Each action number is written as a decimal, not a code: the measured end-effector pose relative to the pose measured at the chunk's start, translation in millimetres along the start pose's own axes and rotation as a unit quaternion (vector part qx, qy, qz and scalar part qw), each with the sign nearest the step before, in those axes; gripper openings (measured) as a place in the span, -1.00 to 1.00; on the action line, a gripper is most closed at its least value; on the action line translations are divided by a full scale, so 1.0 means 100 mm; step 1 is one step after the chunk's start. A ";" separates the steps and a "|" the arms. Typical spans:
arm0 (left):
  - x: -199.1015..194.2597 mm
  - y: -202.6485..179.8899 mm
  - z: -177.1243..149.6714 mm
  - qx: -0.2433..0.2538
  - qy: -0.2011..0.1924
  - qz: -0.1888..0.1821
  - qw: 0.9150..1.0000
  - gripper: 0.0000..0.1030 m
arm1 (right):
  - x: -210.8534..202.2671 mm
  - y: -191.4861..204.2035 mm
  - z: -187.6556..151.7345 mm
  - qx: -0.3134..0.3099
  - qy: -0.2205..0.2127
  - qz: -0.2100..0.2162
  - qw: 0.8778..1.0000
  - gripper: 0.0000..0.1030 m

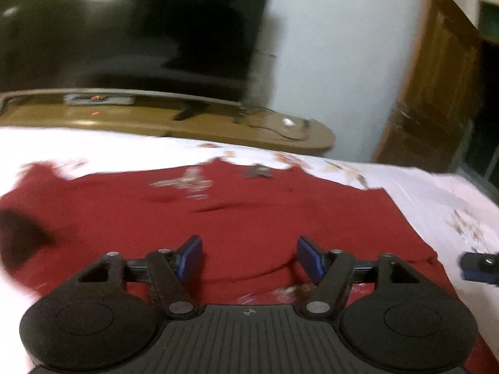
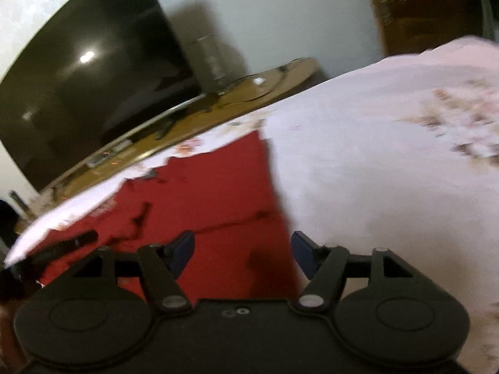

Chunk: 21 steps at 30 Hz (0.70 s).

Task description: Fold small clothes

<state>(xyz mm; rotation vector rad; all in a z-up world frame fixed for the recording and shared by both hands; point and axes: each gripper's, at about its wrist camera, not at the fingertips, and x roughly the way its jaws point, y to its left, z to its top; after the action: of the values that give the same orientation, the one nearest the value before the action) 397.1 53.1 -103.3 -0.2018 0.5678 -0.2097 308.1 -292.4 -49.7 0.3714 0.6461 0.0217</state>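
Where visible, wooden door (image 1: 436,87) left-cam only.

Big dark TV (image 1: 124,28) is standing on a wooden console (image 1: 218,127) at the far side, reflecting a ceiling light. Floral white bedsheet (image 2: 389,162) is covering the near surface; wooden door (image 1: 436,87) is showing far right, white wall (image 1: 336,46) sitting between.
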 end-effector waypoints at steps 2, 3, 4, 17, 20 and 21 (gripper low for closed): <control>-0.15 0.27 -0.03 -0.018 -0.006 0.028 0.999 0.10 | 0.20 0.13 0.03 0.026 0.016 0.035 0.999 0.30; -0.24 0.42 -0.06 -0.030 -0.007 0.042 0.999 0.09 | 0.30 0.21 0.04 0.040 0.025 0.055 0.997 0.29; -0.32 0.56 -0.10 -0.042 -0.009 0.060 0.997 0.09 | 0.37 0.27 0.04 0.051 0.030 0.072 0.996 0.28; -0.34 1.29 -0.31 -0.094 0.013 0.102 0.990 0.09 | 1.32 0.81 0.00 0.140 0.100 0.151 0.973 -0.09; -0.30 1.33 -0.31 -0.097 0.013 0.097 0.990 0.09 | 1.34 0.89 0.05 0.111 0.095 0.140 0.979 -0.59; -0.26 1.33 -0.31 -0.094 0.014 0.097 0.991 0.09 | 1.33 0.92 0.06 0.095 0.092 0.134 0.982 -0.71</control>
<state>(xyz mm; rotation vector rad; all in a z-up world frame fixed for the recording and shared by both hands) 377.2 183.0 -148.3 -0.3253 0.6310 0.0299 427.2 -190.3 -90.9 0.6444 0.7794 0.2543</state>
